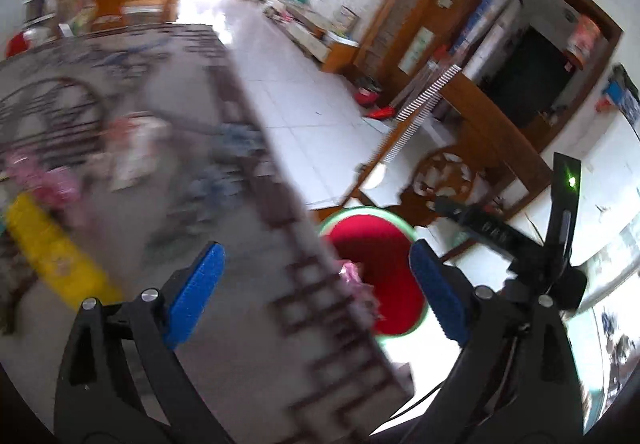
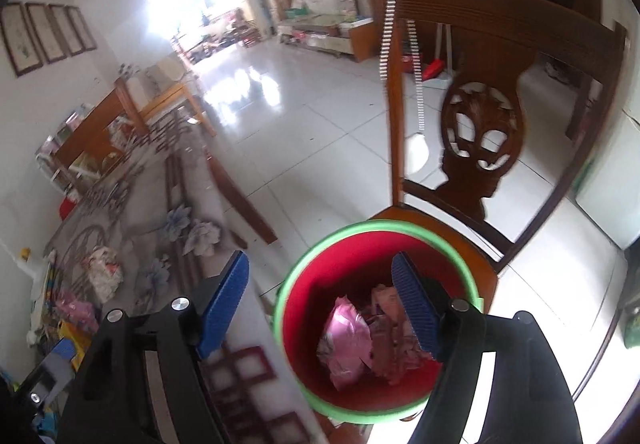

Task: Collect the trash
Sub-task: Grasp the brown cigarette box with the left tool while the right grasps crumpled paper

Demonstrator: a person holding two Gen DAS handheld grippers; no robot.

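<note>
Right wrist — right gripper (image 2: 320, 296) wide, empty

Motion-blurred table (image 1: 224, 244) and wrappers (image 1: 132, 147); bin (image 1: 372, 240) half behind table edge

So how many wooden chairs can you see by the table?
1. The wooden chair stands beside the table, and the red bin sits on its seat. Other chairs may be hidden out of view.

bin mouth: red plastic bin with green rim (image 2: 378, 232) open from above, wrappers low inside
blocking: carved wooden chair back (image 2: 480, 139) behind bin; patterned table edge (image 2: 256, 324) just left
</note>
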